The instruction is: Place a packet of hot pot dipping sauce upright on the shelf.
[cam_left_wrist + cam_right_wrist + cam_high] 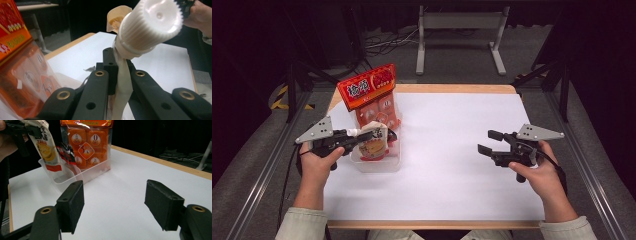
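The left gripper (357, 136) is clamping a spouted pouch (373, 141) by the neck just under its white cap (149, 23), so the pouch is hanging down from the jaws over the clear bin (395, 161). Holding it at the stiff neck looks deliberate: the soft body below would fold or slip, while the collar is giving the jaws something firm to bite on. In the left gripper view the cap is sticking out above the closed jaws and the flattened top of the pouch is passing between them.

The bin is sitting near the left edge of the tabletop (452, 170), toward its far side. A red-topped snack bag (371, 95) is standing upright in the bin's far end, leaning a little, which is leaving the near end free; the pouch is hanging over that free part, its lower end down around the bin's rim. Whether it is touching the bin floor cannot be told.

The right gripper (493, 143) is hovering near the right edge, well apart from the bin, with its jaws spread wide and nothing between its pads (72, 202). It is pointing toward the bin, so it seems to be waiting in reserve, not helping.

My guess is that the pouch is being put into or taken out of the bin.
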Demonstrator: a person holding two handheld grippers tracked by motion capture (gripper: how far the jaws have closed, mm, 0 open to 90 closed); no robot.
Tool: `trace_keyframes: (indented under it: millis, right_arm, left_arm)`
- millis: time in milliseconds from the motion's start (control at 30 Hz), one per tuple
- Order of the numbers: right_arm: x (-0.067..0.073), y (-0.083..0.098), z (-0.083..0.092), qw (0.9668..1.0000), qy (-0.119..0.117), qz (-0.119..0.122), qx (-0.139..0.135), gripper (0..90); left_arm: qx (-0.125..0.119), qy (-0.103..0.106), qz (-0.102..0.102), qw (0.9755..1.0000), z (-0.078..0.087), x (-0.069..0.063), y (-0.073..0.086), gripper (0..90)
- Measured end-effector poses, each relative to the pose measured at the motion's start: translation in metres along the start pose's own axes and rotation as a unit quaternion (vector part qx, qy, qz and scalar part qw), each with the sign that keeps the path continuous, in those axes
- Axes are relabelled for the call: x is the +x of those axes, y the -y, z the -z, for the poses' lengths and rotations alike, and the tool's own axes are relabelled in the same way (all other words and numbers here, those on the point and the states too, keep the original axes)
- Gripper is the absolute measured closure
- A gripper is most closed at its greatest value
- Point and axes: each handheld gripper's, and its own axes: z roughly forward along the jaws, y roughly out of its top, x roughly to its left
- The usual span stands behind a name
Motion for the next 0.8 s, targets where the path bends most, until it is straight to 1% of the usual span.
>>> trace_keyframes:
  millis: [167,200,233,267,367,400,467,533,667,800]
  right_arm:
    - [-0.001,0.000,-0.001,1.0000,-0.001,0.001,0.002,32.8]
    - [-0.001,0.000,-0.001,1.0000,-0.001,0.001,0.002,32.7]
    - [-0.001,0.000,-0.001,1.0000,-0.001,0.001,0.002,32.6]
    - [-0.001,0.000,-0.001,1.0000,-0.001,0.002,0.002,32.5]
    - [0.000,0.001,-0.002,1.0000,0.000,0.004,0.006,32.2]
    - [0.000,0.001,-0.002,1.0000,0.001,0.006,0.007,32.0]
    - [-0.001,0.002,-0.002,0.9999,0.001,0.006,0.008,31.9]
    - [-0.001,0.002,-0.003,1.0000,0.001,0.006,0.008,31.8]
    - [-0.001,0.002,-0.003,1.0000,0.000,0.004,0.008,31.5]
    - [-0.002,0.001,-0.003,1.0000,-0.001,0.004,0.006,31.5]
  left_arm:
    - [0.011,0.005,0.007,0.9999,-0.005,0.001,0.005,87.8]
    - [0.017,0.002,0.005,0.9998,-0.006,0.001,0.005,87.7]
    - [0.026,-0.003,0.005,0.9996,-0.007,0.001,0.005,87.7]
    - [0.031,-0.004,0.007,0.9995,-0.008,0.000,0.005,87.6]
    - [0.033,-0.002,0.012,0.9994,-0.011,0.000,0.008,87.4]
    - [0.034,-0.002,0.009,0.9994,-0.011,0.000,0.008,87.3]
    - [0.035,-0.002,0.016,0.9992,-0.012,0.000,0.011,87.3]
    - [0.039,-0.002,0.015,0.9991,-0.013,0.000,0.013,87.0]
    - [0.045,0.000,0.023,0.9987,-0.017,0.000,0.020,86.7]
    - [0.048,0.001,0.023,0.9986,-0.018,0.000,0.024,86.4]
